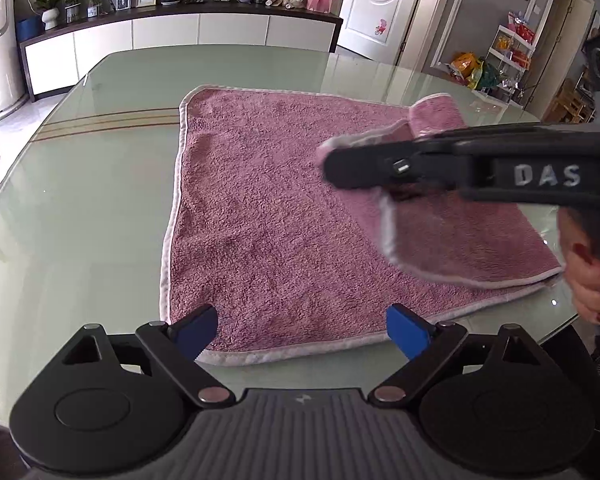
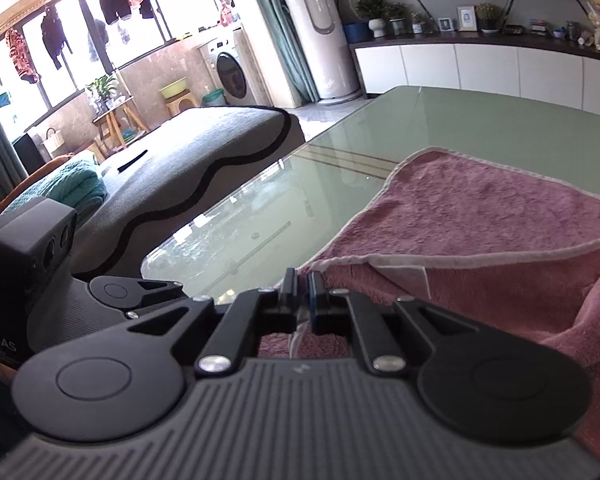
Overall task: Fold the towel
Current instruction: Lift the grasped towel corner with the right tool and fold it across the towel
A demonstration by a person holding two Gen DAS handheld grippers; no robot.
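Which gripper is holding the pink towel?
The right gripper: its fingers are shut on the pink towel's lifted edge. The left gripper has its blue fingers wide apart, holding nothing.

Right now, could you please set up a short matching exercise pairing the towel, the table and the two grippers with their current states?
Things:
1. left gripper
2. right gripper
3. towel
4. table

States:
A. pale green glass, towel lying on it
B. jaws shut on the towel's edge
C. pink, one corner lifted
D. jaws open, nothing held

Pairs: 1-D, 2-B, 3-C, 4-A
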